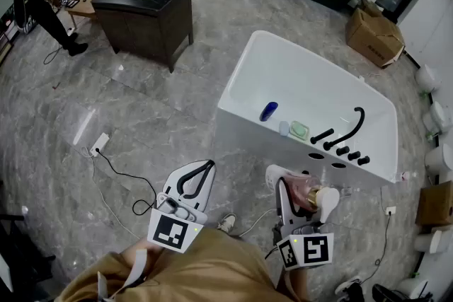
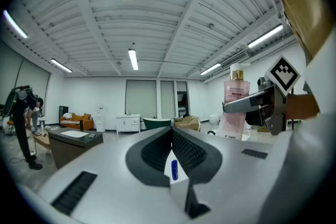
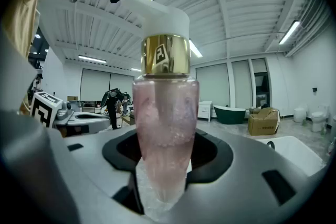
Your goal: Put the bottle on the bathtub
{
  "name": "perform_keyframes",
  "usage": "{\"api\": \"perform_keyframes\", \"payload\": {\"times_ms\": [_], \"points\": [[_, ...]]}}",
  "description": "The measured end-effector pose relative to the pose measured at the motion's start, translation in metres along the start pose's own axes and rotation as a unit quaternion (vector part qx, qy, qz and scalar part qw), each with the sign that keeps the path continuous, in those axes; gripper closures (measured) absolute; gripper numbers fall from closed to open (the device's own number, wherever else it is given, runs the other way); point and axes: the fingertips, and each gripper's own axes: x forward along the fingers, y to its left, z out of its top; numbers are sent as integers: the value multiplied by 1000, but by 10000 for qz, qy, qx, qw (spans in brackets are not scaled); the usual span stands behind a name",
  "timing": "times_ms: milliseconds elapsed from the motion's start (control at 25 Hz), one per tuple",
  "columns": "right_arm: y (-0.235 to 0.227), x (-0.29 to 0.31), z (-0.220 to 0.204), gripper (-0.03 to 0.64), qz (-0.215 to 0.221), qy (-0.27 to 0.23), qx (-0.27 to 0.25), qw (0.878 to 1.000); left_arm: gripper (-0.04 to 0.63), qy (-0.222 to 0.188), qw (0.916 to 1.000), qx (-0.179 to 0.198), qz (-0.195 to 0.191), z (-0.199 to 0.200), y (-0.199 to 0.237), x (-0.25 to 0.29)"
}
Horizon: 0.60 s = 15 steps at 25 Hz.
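Closest in, below the tan sleeves, the right tool is clamped on the bottle. It is a pink one with a gold collar and white cap, standing upright between the jaws. The left tool has its jaws together with nothing in them, and it sits out to the left, short of the bathtub.

The bottle is in the air just short of the bathtub's near wall, toward the end with the black faucet. It isn't on the bathtub yet, so I'd say this is the carrying step, with the approach nearly finished and the placing not begun.

The bathtub's near ledge is already partly taken. A blue bottle lies at its left part and a green soap dish sits between that and the faucet handles.

As I see it, the next move means bringing the bottle forward over that ledge and picking a bare patch clear of the dish and the handles. Then it has to come down upright until the base sits flat, and only after that should the jaws part, because a tall narrow bottle like this could tip if it is let go early
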Motion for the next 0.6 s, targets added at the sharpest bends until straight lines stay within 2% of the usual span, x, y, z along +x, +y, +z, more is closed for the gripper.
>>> {"api": "perform_keyframes", "payload": {"times_ms": [120,240,600], "points": [[-8,-5,1,385,35,45,-19,10000,589,-58,9997,237,-16,10,-11,2],[-14,-9,0,385,102,48,-43,9999,589,11,9998,-41,173,8,-16,1],[-34,-17,-5,385,414,-11,-43,9991,589,92,9986,-33,515,9,-38,5]]}}
